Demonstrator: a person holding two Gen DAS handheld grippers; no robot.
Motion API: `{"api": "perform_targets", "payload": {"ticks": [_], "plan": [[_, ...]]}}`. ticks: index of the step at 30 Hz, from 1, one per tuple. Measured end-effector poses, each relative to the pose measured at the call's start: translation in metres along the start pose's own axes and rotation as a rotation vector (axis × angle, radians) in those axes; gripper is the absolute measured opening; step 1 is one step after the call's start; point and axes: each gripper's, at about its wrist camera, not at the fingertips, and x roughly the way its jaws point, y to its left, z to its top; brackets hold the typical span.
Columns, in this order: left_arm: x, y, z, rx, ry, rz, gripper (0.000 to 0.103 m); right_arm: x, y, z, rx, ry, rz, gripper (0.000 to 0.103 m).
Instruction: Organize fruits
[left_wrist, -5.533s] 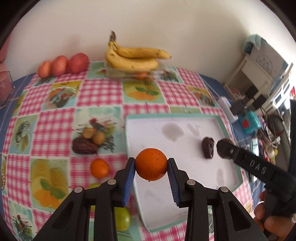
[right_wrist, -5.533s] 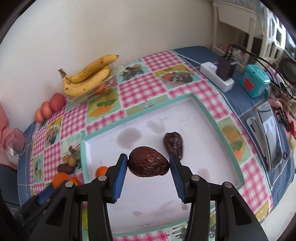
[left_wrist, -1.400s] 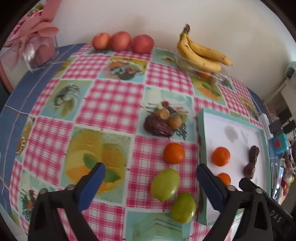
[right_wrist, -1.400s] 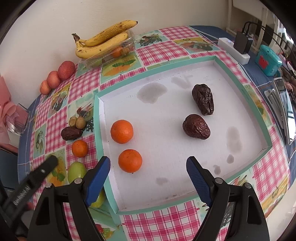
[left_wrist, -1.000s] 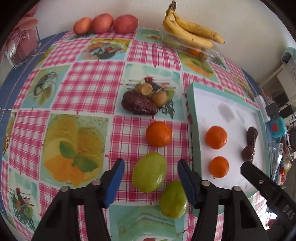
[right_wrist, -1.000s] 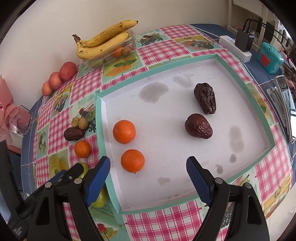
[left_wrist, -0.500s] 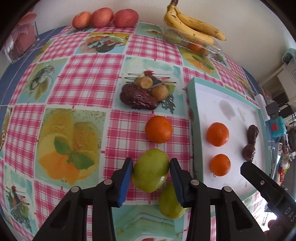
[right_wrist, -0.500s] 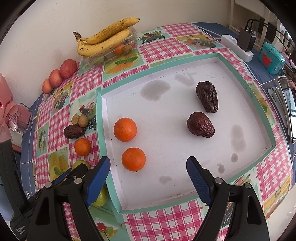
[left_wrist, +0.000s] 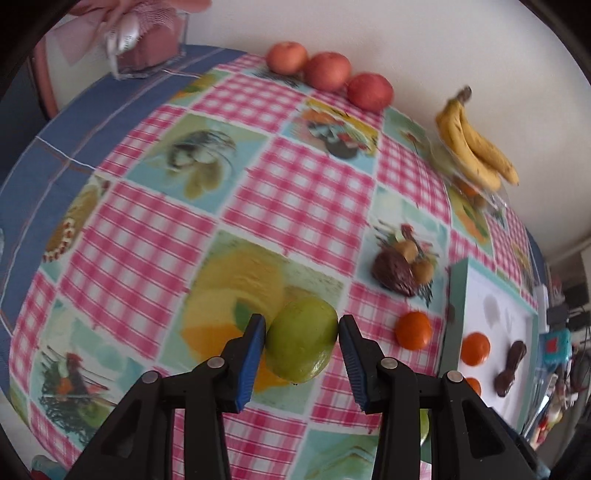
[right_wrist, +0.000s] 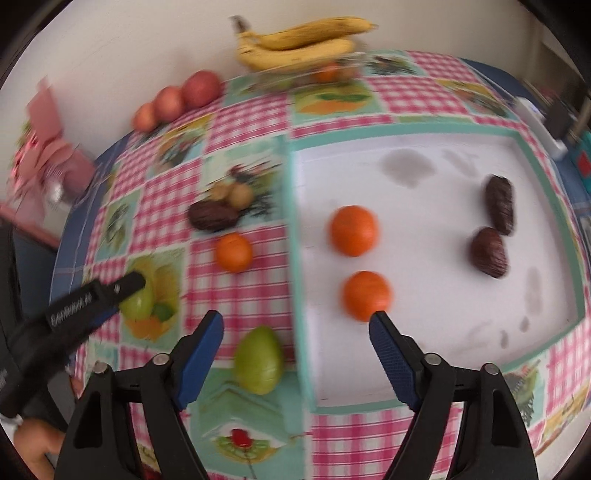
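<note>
Left gripper (left_wrist: 301, 349) clamps a green fruit (left_wrist: 301, 341) across its middle; smooth, firm-looking, likely slippery. Right gripper (right_wrist: 295, 345) hangs wide open, empty, over a second one (right_wrist: 258, 360).

Home setting, looks like a dining or living room table against a plain white wall (left_wrist: 369, 33). Table has a pink checked oilcloth (left_wrist: 295, 184) with printed fruit panels laid over a blue cloth (left_wrist: 92, 110). Loose household fruit along the wall: bananas (left_wrist: 472, 147), three apples (left_wrist: 328, 72). Pink decorative item in a clear box (left_wrist: 147, 44) at the corner. Far right: power strip with plugged adapter (right_wrist: 543, 122), cables, cluttered white shelving, blurred.
</note>
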Motion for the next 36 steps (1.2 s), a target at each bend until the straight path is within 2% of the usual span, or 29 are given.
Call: {"api": "perform_targets", "payload": {"ticks": [3,5,9,11,12,25,31,36], "plan": [[-0.003,0.006,0.005,-0.028,-0.012,-0.012,0.044,0.006,0.018,-0.005,-0.062,0.022,0.001,0.077],[-0.004,0.010,0.006,-0.040,-0.017,-0.021,0.044,0.008,0.026,-0.008,-0.087,0.035,0.012,0.067],[-0.005,0.010,0.007,-0.046,-0.016,-0.034,0.044,0.014,0.037,-0.014,-0.137,0.057,0.014,0.062],[-0.005,0.010,0.006,-0.050,-0.013,-0.040,0.044,0.017,0.041,-0.017,-0.153,0.072,0.007,0.053],[-0.004,0.010,0.006,-0.053,-0.012,-0.042,0.044,0.019,0.042,-0.018,-0.157,0.079,0.005,0.052],[-0.003,0.009,0.005,-0.061,-0.012,-0.062,0.044,0.033,0.045,-0.027,-0.235,0.109,-0.131,0.052],[-0.004,0.008,0.006,-0.058,-0.018,-0.062,0.044,0.038,0.053,-0.035,-0.317,0.106,-0.213,0.041],[-0.002,0.012,0.007,-0.078,-0.014,-0.065,0.044,0.037,0.056,-0.039,-0.340,0.101,-0.221,0.040]]}}
